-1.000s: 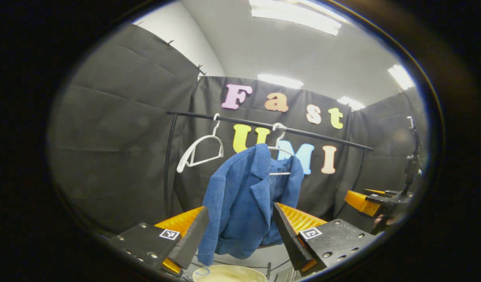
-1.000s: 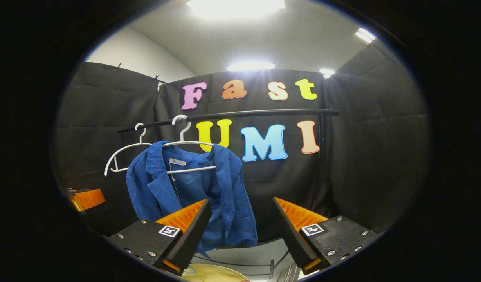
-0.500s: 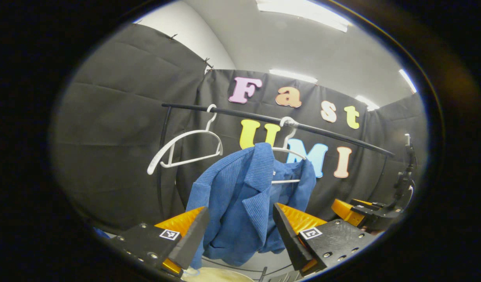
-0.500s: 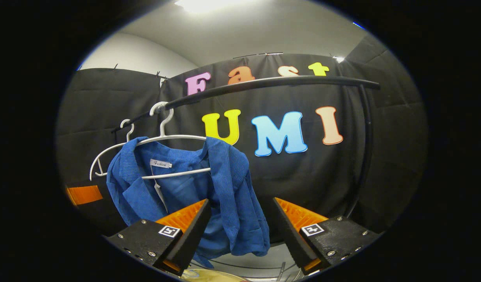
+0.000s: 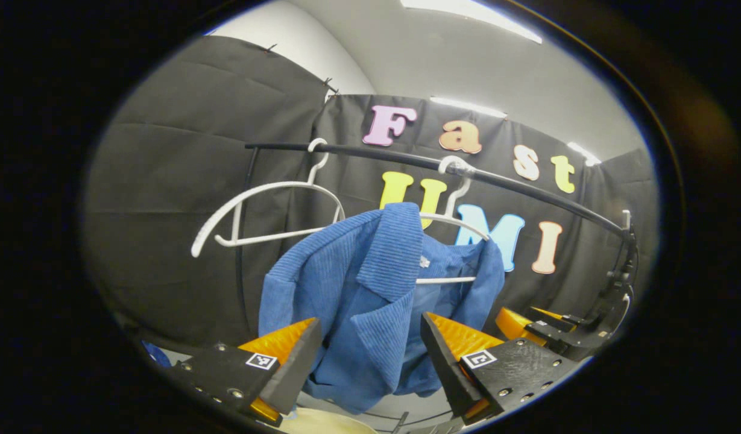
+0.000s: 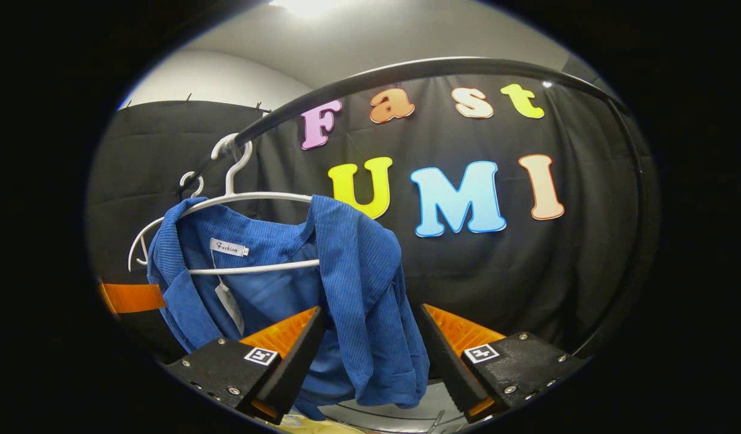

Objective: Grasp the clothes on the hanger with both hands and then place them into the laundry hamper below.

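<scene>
While the blue jacket [image 5: 370, 301] hangs on a white hanger [image 6: 255, 199] from the black rail [image 5: 406, 160], both claws stand released before it. Left claw [image 5: 370, 361] frames its lapel side; right claw [image 6: 370, 355] frames its other shoulder.

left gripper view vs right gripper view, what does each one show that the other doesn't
Left gripper view alone: the empty white plastic hanger's full shape and the blue corduroy jacket's outer lapel side. Right gripper view alone: the jacket's inside collar with its white neck label and hanging tag. Both share the jacket on its white hanger, the black metal rail and open jaws flanking the cloth.
</scene>
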Demonstrator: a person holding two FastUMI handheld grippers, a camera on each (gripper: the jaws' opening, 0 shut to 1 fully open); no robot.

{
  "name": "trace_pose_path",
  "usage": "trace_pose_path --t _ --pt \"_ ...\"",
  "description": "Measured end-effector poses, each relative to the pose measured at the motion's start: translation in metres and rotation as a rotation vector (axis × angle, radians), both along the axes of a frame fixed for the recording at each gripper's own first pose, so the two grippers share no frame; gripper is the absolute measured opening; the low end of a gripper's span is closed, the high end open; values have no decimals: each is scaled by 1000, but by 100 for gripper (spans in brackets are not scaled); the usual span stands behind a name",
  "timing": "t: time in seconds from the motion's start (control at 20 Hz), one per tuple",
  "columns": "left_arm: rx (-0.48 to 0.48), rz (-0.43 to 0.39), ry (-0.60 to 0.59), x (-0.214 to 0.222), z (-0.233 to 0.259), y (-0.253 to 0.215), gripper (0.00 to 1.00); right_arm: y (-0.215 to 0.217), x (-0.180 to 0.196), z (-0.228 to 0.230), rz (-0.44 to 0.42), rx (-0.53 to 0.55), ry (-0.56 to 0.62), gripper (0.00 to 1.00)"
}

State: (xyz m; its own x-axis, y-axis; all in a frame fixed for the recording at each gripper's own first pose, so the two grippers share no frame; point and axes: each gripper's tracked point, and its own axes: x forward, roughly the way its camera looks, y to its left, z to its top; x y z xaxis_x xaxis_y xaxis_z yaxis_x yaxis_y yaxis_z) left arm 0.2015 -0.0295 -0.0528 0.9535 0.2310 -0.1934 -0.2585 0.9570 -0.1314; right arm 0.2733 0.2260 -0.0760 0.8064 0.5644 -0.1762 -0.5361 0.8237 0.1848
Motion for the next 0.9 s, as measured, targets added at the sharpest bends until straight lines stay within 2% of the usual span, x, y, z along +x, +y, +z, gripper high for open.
trace_pose_path --t 0.4,0.9 --pt "69 91 23 34 -10 -4 94 34 25 -2 119 51 6 96" --pt "153 246 -24 60 -4 15 94 61 49 -13 156 58 -9 96"
